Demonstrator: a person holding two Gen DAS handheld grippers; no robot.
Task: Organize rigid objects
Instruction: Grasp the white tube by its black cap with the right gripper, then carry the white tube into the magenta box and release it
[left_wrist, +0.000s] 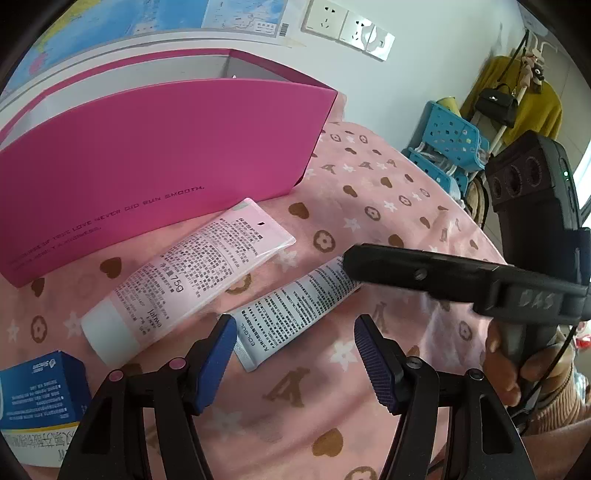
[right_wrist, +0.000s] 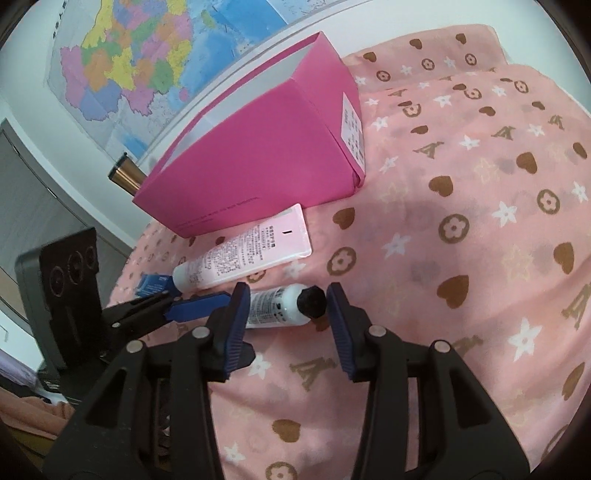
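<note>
A white tube (right_wrist: 273, 306) with a black cap (right_wrist: 312, 302) lies on the pink cloth. Its cap end sits between the pads of my right gripper (right_wrist: 290, 317), which is open, and I see no pad pressing on it. In the left wrist view the same white tube (left_wrist: 295, 310) lies just past my open left gripper (left_wrist: 295, 354), with a right gripper finger (left_wrist: 406, 273) over its far end. A pink tube (left_wrist: 192, 273) (right_wrist: 243, 254) lies beside it, against a tall open pink box (left_wrist: 147, 166) (right_wrist: 258, 166). A blue carton (left_wrist: 40, 387) (right_wrist: 151, 284) lies at the left.
A heart-and-flower cloth (right_wrist: 480, 221) covers the surface. A gold cylinder (right_wrist: 125, 177) stands behind the box, near the wall map (right_wrist: 147, 55). Blue plastic baskets (left_wrist: 447, 144) stand beyond the cloth's right edge. A person's hand (left_wrist: 517, 373) holds the right gripper's handle.
</note>
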